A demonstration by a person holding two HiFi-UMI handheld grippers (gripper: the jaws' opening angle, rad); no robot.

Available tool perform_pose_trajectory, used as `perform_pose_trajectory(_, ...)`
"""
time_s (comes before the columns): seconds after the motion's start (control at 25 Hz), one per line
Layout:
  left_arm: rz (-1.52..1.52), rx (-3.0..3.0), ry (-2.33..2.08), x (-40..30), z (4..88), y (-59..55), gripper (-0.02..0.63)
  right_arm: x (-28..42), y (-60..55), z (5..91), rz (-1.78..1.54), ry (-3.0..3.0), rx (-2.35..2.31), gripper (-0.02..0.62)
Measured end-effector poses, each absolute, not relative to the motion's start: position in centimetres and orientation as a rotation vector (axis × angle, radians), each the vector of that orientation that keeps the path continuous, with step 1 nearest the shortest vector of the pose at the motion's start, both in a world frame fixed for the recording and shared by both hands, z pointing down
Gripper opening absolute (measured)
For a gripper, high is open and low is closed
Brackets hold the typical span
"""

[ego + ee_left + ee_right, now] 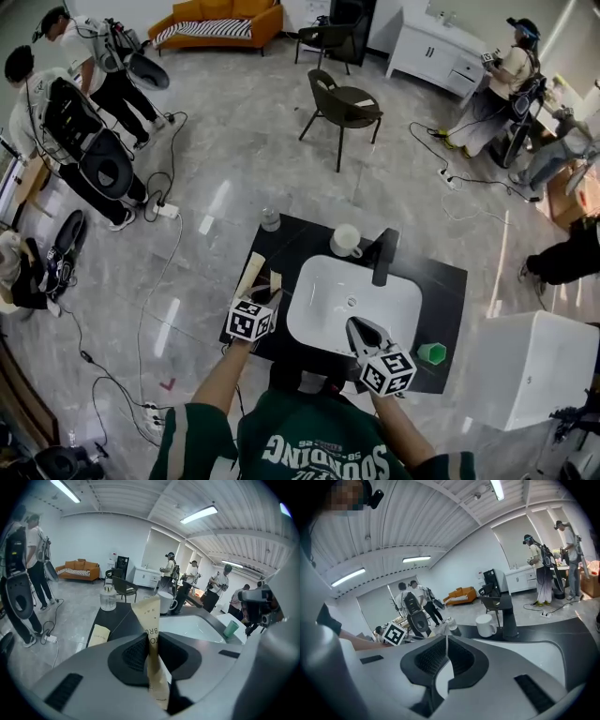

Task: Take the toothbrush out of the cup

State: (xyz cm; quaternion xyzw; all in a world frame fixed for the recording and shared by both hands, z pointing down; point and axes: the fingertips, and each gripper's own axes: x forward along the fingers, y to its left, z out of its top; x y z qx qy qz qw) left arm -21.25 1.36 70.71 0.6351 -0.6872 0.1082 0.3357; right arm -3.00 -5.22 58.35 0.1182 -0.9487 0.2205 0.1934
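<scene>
My left gripper (270, 294) is shut on a long beige paper packet (149, 616) with dark print, which stands up between the pads over the counter's left end. A second beige packet (249, 276) lies flat on the black counter (448, 281) just left of it. The white mug (345, 240) stands behind the sink beside the faucet, and a small green cup (431, 353) stands at the counter's front right. My right gripper (353, 325) hovers over the sink's front edge; its jaws (446, 641) meet with nothing held. No bare toothbrush shows.
A white sink basin (319, 281) fills the counter's middle, with a black faucet (384, 255) behind it. A glass jar (270, 219) stands at the back left corner. A white cabinet (534, 366) is to the right. Cables, chairs and several people stand around the floor.
</scene>
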Motion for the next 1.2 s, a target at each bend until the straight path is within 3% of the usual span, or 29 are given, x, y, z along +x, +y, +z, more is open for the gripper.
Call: perform_pose_trajectory(1.2, 0.452, 1.51, -1.64, -22.5, 79.1, -3.3, 0.068, -0.9, -10.0, 58.1, 0.663, -2.656, 0.617, 0.044)
